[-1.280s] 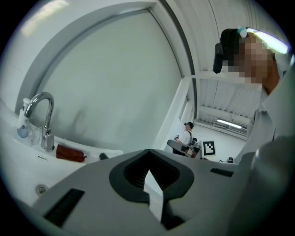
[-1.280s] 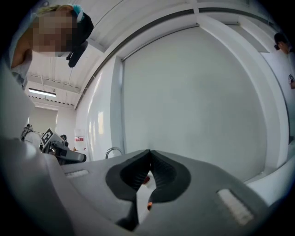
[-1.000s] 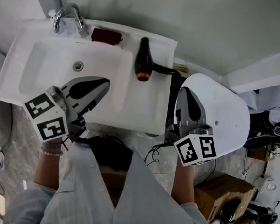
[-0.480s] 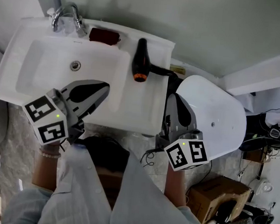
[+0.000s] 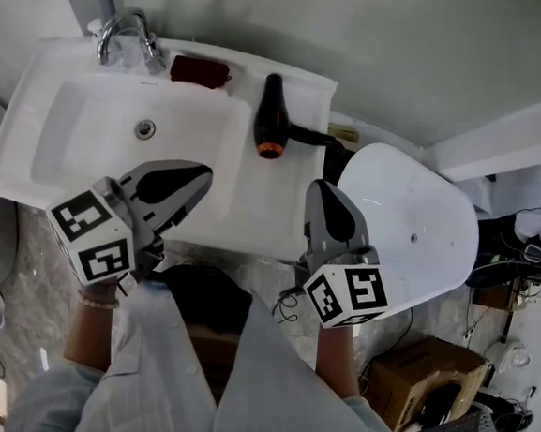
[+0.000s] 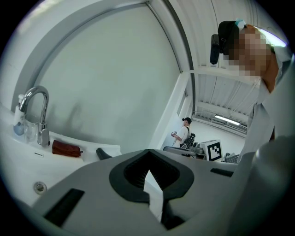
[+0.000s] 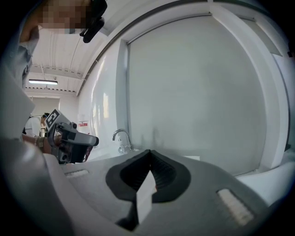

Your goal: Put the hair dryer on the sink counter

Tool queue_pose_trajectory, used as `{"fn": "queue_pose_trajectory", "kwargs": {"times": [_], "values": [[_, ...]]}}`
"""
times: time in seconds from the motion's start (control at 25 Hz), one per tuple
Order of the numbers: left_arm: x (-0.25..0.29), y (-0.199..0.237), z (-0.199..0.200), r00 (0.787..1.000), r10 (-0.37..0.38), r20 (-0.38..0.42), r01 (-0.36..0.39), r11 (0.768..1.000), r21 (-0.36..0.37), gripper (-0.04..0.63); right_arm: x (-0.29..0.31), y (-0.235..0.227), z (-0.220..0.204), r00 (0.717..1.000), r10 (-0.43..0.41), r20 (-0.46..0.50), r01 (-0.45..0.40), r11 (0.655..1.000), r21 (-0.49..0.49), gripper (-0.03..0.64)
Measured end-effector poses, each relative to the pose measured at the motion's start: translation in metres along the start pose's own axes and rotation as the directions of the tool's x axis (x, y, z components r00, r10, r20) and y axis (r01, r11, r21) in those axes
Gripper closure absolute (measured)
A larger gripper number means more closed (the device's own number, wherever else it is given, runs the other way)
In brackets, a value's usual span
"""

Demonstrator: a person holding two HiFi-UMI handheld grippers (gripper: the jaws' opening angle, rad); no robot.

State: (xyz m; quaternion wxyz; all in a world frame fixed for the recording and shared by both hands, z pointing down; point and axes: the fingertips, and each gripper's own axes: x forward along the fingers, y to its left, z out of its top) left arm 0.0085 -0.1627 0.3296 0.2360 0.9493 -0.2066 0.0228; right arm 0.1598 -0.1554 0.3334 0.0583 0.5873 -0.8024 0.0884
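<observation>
While one hair dryer (image 5: 273, 116) lies on the counter (image 5: 274, 199), two claws (image 5: 204, 170) (image 5: 319, 185) hover closed.

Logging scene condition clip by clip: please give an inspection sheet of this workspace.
Surface: white sink counter, faucet at back left.
Job's things: hair dryer lying on the counter right of the basin, untouched.
Clutter: red pouch beside the faucet.
Tools: left tool and right tool both shut, empty, at the counter's front side.
Cables: thin dark cable on the floor by the counter; dryer's cord not traceable.
Surroundings: white rounded object and cardboard box at right.
</observation>
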Motion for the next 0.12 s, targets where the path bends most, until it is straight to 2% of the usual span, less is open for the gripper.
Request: {"fn": "queue_pose_trajectory", "kwargs": {"times": [0.12], "values": [[0.0011, 0.0002, -0.0004, 1.000, -0.004, -0.002, 0.004, 1.000, -0.003, 0.591, 0.0027, 0.0029, -0.0052, 1.000, 0.009, -0.021, -0.009, 1.000, -0.002, 0.618]]}}
